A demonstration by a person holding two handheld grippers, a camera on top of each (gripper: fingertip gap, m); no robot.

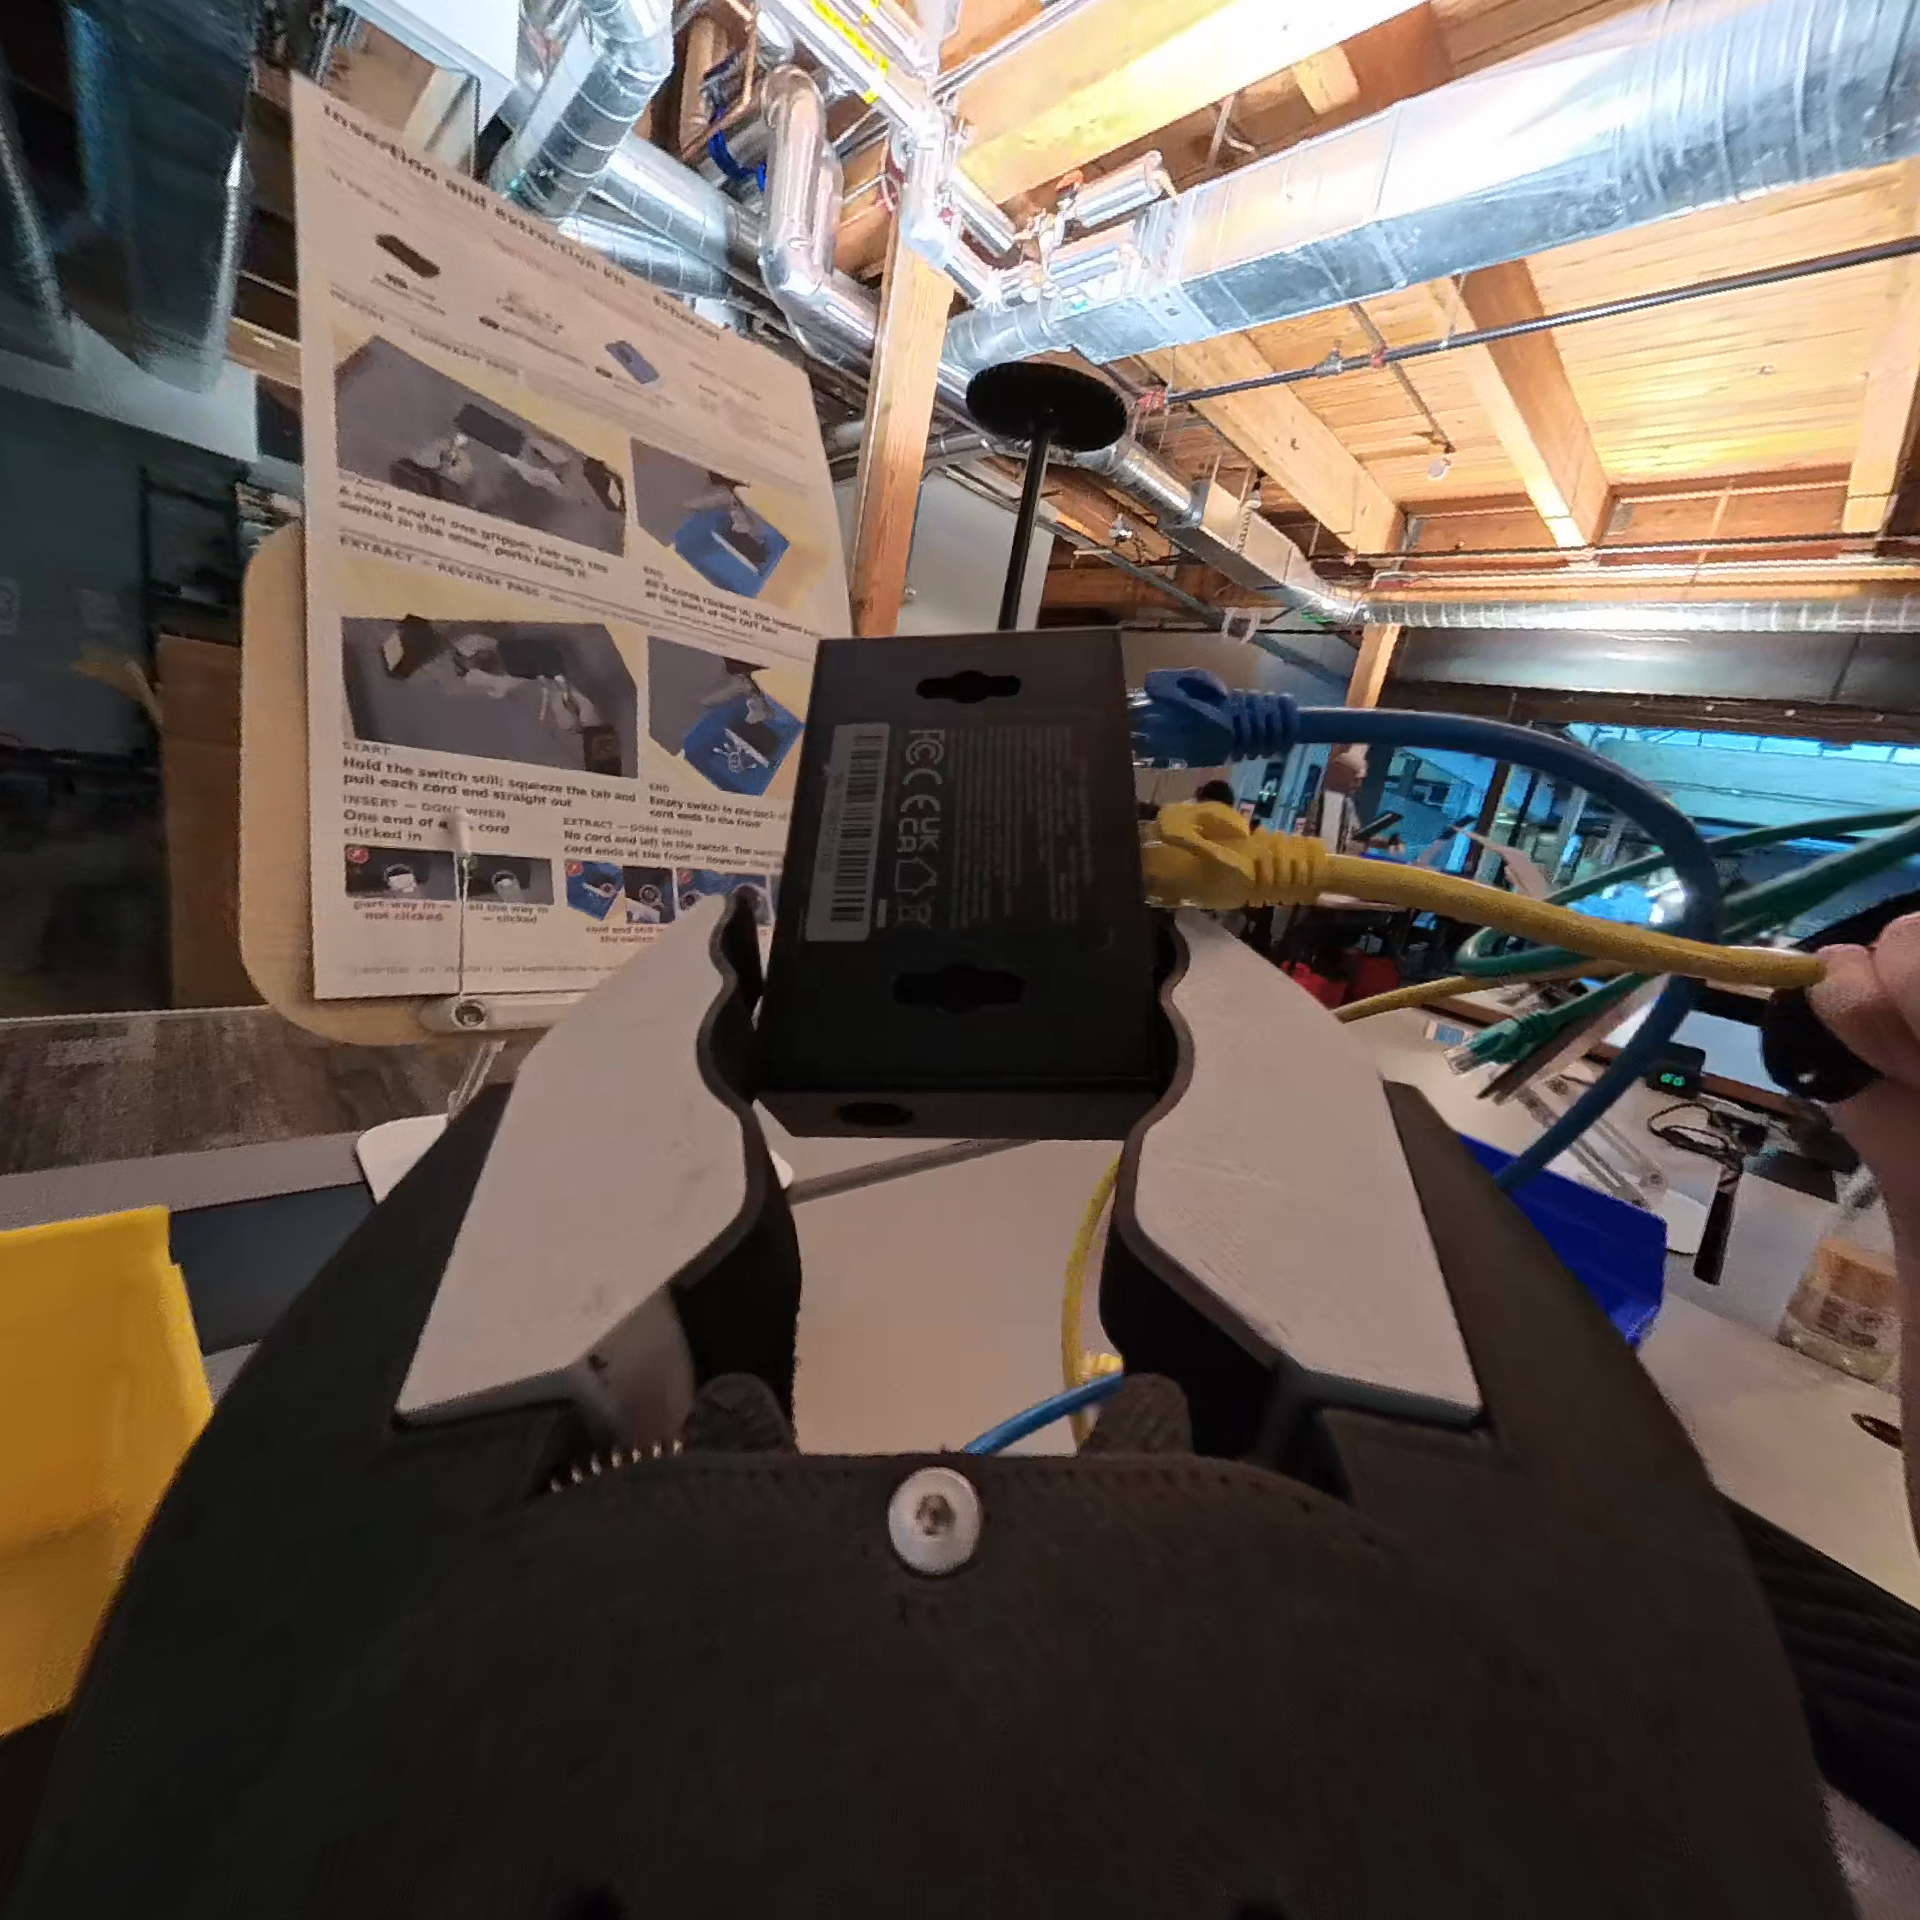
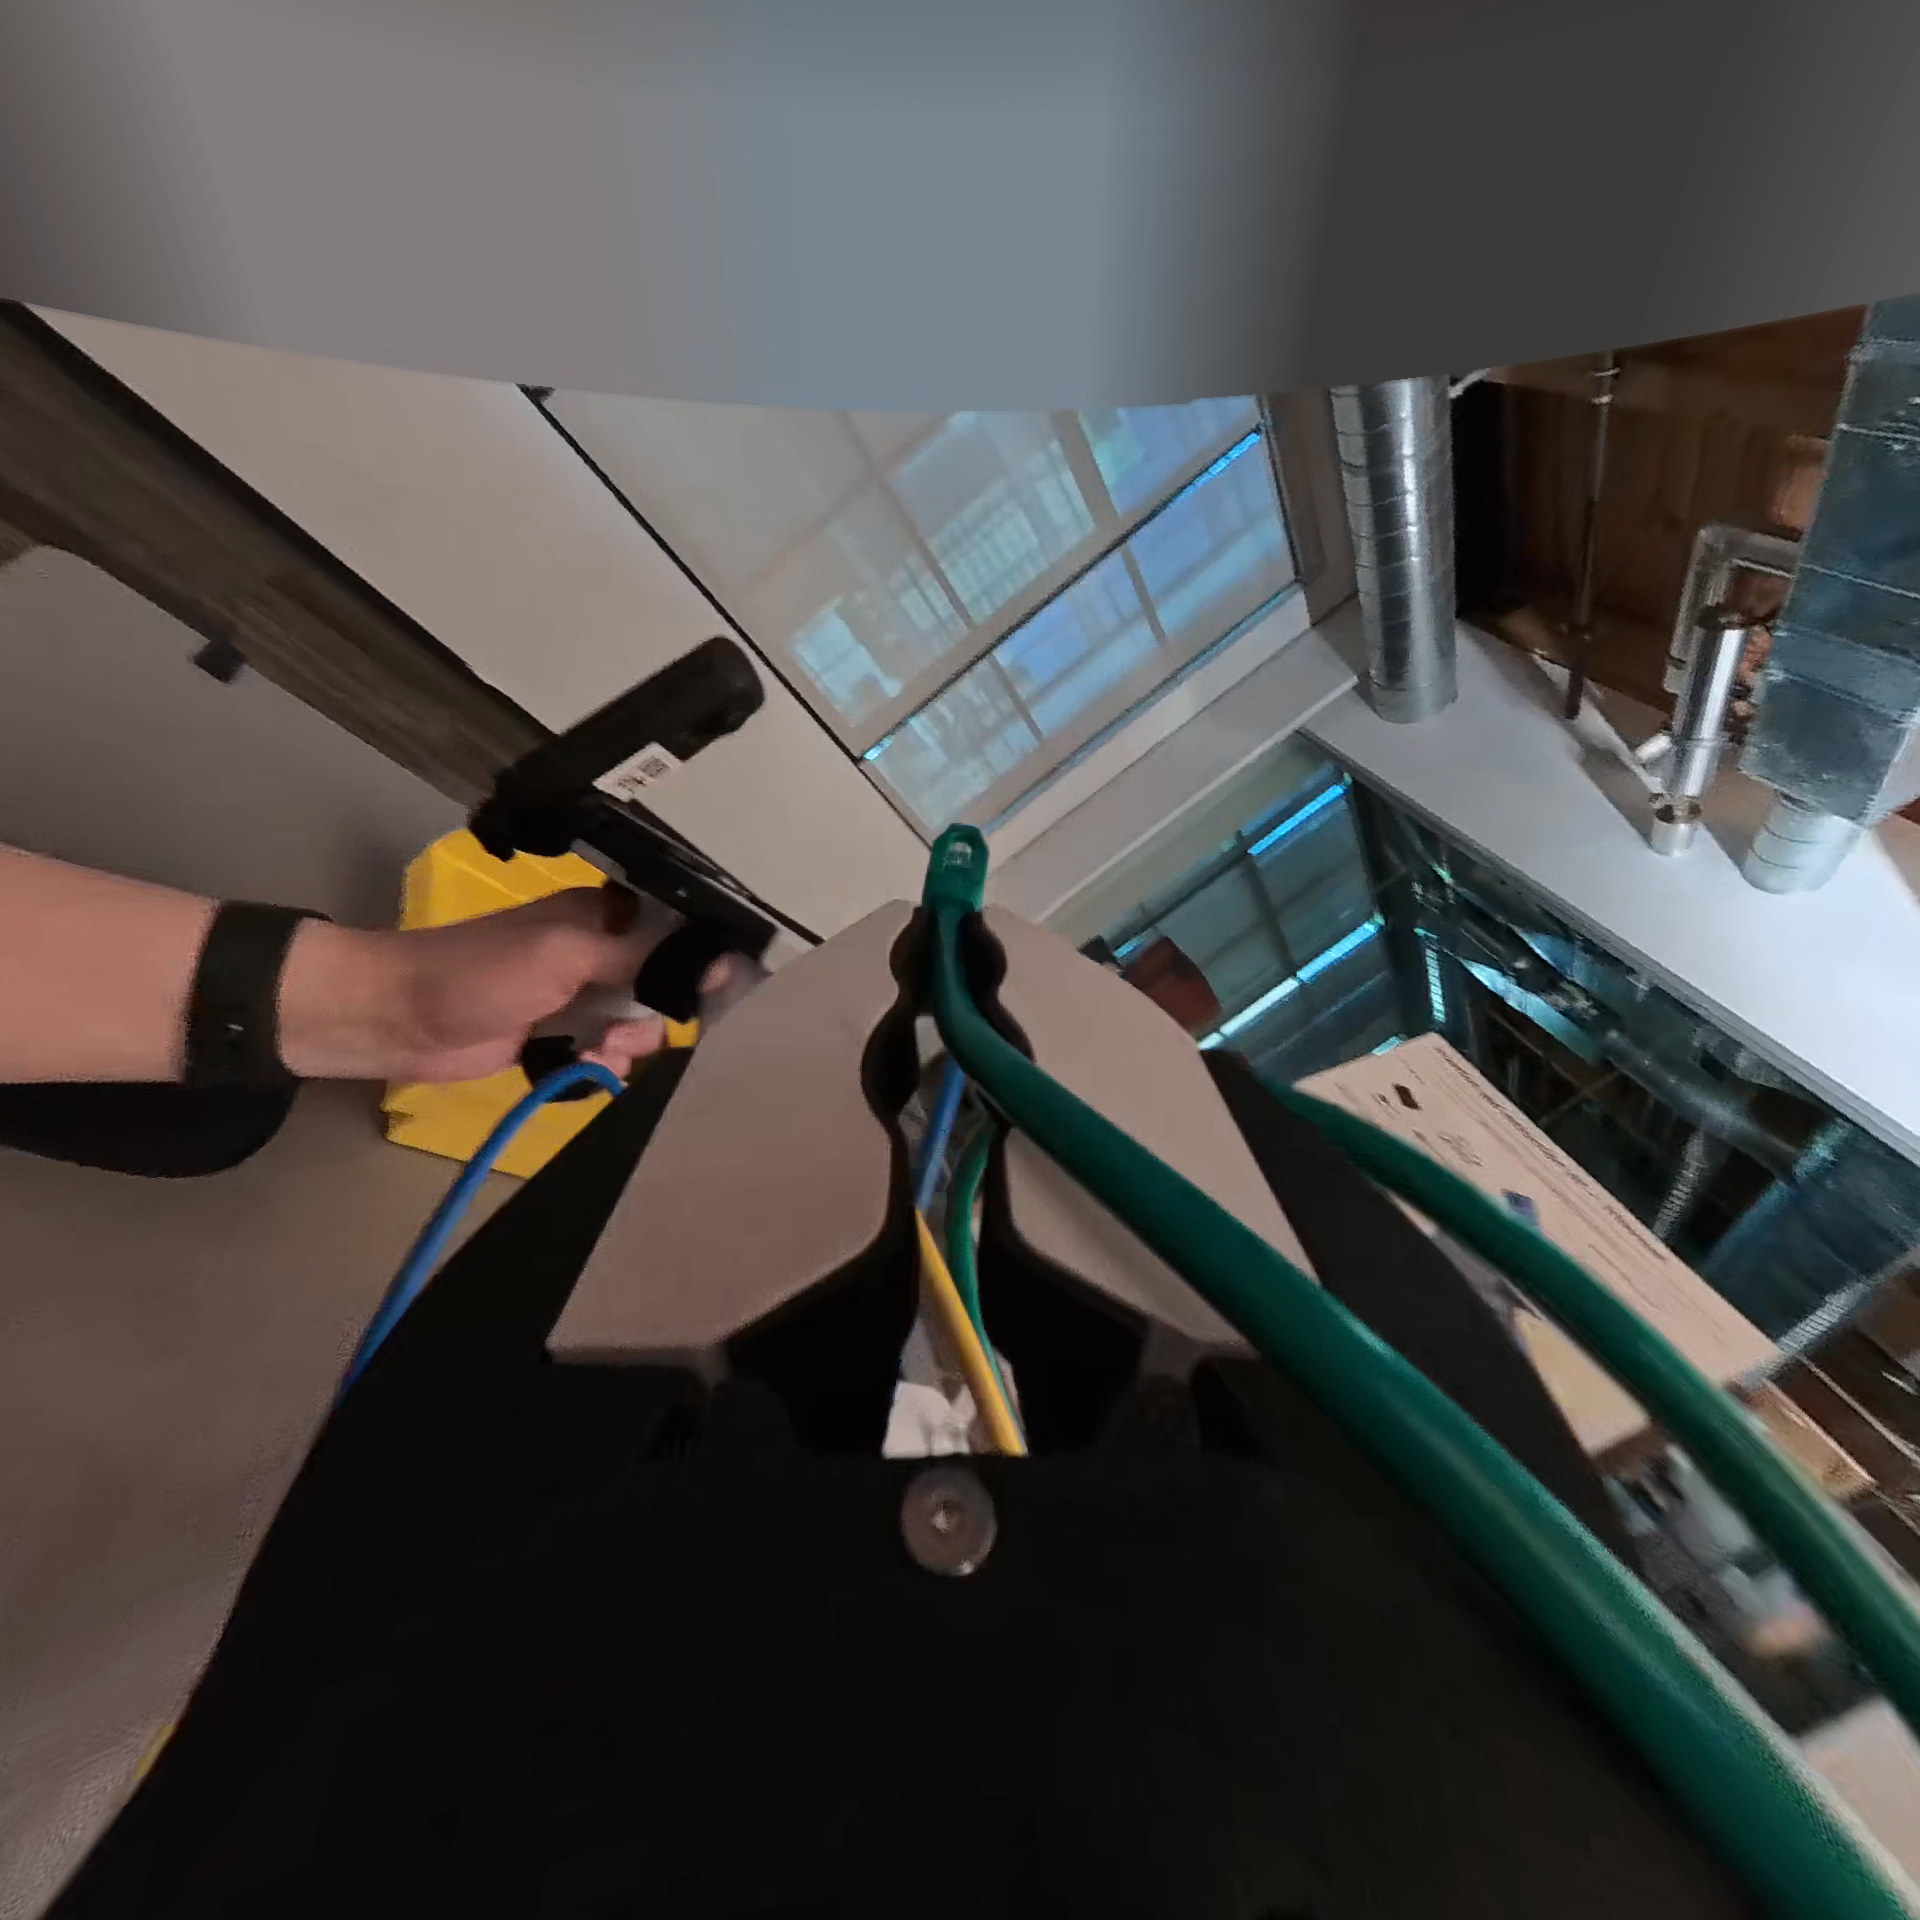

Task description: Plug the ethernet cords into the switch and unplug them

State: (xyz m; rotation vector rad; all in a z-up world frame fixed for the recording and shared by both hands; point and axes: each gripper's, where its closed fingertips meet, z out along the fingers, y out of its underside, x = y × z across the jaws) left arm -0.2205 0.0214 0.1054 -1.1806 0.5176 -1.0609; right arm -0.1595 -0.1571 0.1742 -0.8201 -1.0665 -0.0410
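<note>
Two cords, blue (image 1: 1216, 717) and yellow (image 1: 1236, 862), were seated in the switch (image 1: 966, 862) | switch was clamped in left gripper (image 1: 951, 997) jaws, ports facing right | green cord (image 2: 951, 883) was pinched in closed right gripper (image 2: 940, 935), plug pointing forward, well apart from switch

The left gripper (image 1: 951, 997) held the black switch (image 1: 961, 862) between its jaws, underside and barcode sticker facing the camera. A blue cord (image 1: 1455, 727) and a yellow cord (image 1: 1455, 894) were plugged into the switch's right edge, blue above yellow. To the far right a hand (image 1: 1870, 997) appeared to grip a dark handle, with a green cord (image 1: 1662, 914) looping near it, its loose plug blurred. A printed instruction sheet (image 1: 499, 582) stood propped at left above the white surface (image 1: 935, 1299).
</note>
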